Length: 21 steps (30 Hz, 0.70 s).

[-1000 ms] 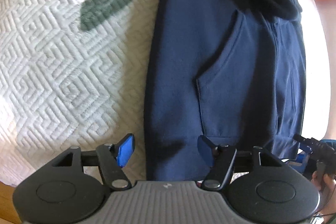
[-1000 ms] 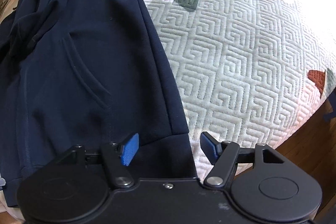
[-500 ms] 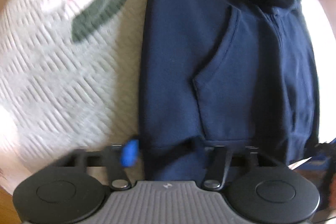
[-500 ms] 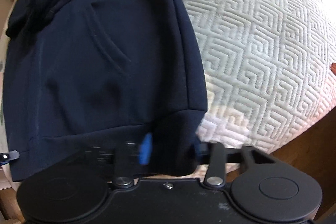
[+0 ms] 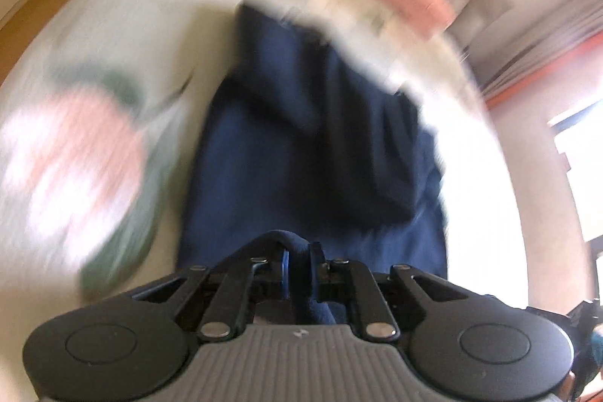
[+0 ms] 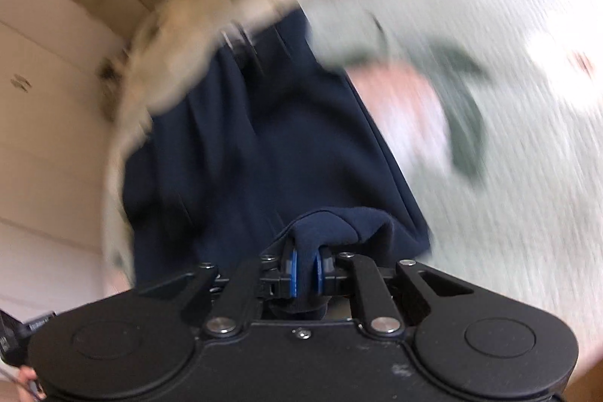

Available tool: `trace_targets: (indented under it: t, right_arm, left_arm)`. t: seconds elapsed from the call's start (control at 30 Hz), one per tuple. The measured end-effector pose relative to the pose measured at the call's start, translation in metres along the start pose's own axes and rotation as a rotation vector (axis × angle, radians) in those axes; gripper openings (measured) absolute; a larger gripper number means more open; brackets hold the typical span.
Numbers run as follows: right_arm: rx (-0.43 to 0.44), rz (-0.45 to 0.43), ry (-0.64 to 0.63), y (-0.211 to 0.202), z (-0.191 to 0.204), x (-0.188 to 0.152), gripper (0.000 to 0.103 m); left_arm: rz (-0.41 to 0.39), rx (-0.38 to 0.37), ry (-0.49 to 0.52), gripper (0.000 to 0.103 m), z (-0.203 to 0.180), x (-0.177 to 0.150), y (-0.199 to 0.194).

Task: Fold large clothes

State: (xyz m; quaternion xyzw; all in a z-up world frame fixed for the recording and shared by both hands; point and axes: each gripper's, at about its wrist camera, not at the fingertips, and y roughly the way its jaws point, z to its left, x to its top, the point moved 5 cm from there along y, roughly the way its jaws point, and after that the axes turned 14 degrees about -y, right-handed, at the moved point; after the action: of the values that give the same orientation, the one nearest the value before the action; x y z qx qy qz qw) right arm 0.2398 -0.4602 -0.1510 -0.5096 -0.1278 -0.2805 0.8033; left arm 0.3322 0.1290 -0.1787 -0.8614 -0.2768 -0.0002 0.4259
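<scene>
Left gripper [image 5: 298,264]: jaws closing, fabric of the navy hoodie [image 5: 301,153] bunched between the pads, so it's clamped on the near hem. Right gripper [image 6: 306,270]: pinched tight on a fold of the same hem at the other near corner, cloth humped up over the pads.

Hoodie lies lengthwise on the quilted bedspread [image 5: 94,123], hood end far, hem end near and lifted off the bed w/ both tools. Both views badly blurred, so detail beyond that is hard to read.

Handling, my guess: thick fleece, soft and floppy, some weight, not slippery, nothing fragile. It'll sag btwn the two grips. Best hold is the hem corners, as taken.

Vs a second ago: jaws then stood wide apart w/ the hem flat on the bed; now both are shut on it, raised and tipped toward the far end.
</scene>
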Motion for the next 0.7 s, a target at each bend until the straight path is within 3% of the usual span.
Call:
trace_targets:
  t: [0.13,0.2,0.27,0.33,0.4,0.5,0.7]
  right_arm:
    - [0.001,-0.102,-0.073,0.042,-0.002,0.075,0.013]
    - [-0.010,-0.126,-0.044,0.065,-0.005,0.112,0.019]
    - [0.016,-0.157,-0.010,0.076,-0.010,0.138,0.038]
    - [-0.032,-0.218,-0.060,0.074,-0.008,0.154,0.061]
    - [-0.099,-0.216,-0.163,0.079,-0.006,0.162,0.065]
    - [-0.154,-0.140,-0.278,0.098,-0.003,0.156,0.065]
    - [-0.172,-0.038,-0.454,0.159,0.008,0.163,0.065]
  left_arm:
    - [-0.124,-0.061,0.057,0.012,-0.039,0.063,0.023]
    - [-0.189,-0.087,0.055,0.019,-0.052,0.094,0.037]
    - [-0.238,-0.092,0.028,0.024,-0.055,0.124,0.044]
    - [-0.305,-0.065,0.018,0.039,-0.056,0.143,0.045]
    - [-0.360,-0.020,0.054,0.057,-0.054,0.152,0.042]
    - [-0.317,0.009,0.116,0.061,-0.049,0.157,0.054]
    - [-0.226,0.077,0.221,0.061,-0.049,0.163,0.108]
